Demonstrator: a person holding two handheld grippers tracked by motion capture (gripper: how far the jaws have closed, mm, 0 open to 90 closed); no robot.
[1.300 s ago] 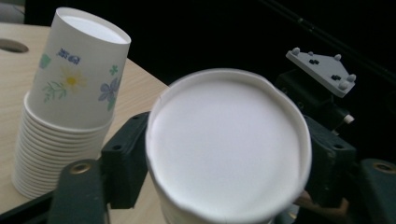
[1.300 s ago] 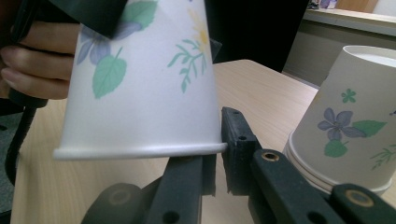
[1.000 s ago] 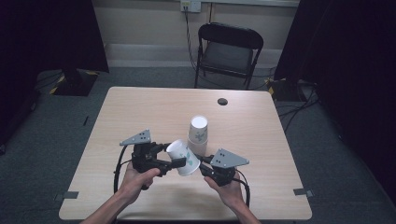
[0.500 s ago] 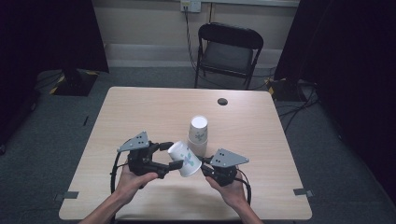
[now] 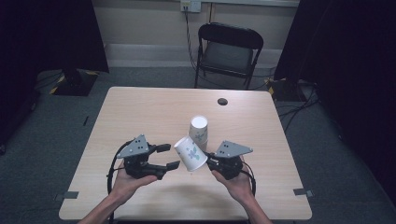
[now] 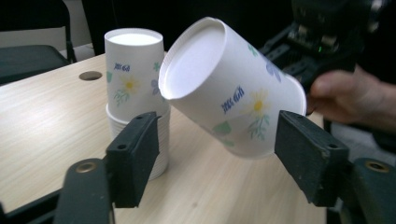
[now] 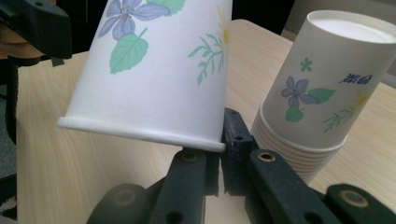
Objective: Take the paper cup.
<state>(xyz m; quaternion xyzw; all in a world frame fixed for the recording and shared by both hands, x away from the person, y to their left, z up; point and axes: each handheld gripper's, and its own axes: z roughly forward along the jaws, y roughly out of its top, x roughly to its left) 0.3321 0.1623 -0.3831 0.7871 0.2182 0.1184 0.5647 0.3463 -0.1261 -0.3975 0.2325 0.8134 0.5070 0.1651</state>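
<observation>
My left claw [image 5: 162, 156] sits at the near left of the surface [image 5: 140, 112], its jaws spread wide and holding nothing. In the left gripper view the two black pads frame the single paper cup [image 6: 233, 93], one on each side of it, but neither touches its wall.

The cup hangs in the air between my hands, tipped over. Its closed base points up and toward my left claw, and its open rim points down and toward my right. So the long axis runs slantwise from my left hand to my right, and the flowered wall lies across my open jaws.

Just behind the cup, on the surface, stands the stack of upturned cups [image 5: 199, 130], bases up, near the tilted cup but apart from it as far as I can tell.

My right claw [image 5: 210, 161] is clamped on the cup's rim; in the right gripper view the rim [image 7: 140, 133] is pinched between the closed jaws. I judge the left claw the nearer one to take the cup's body, simply by closing across it.
</observation>
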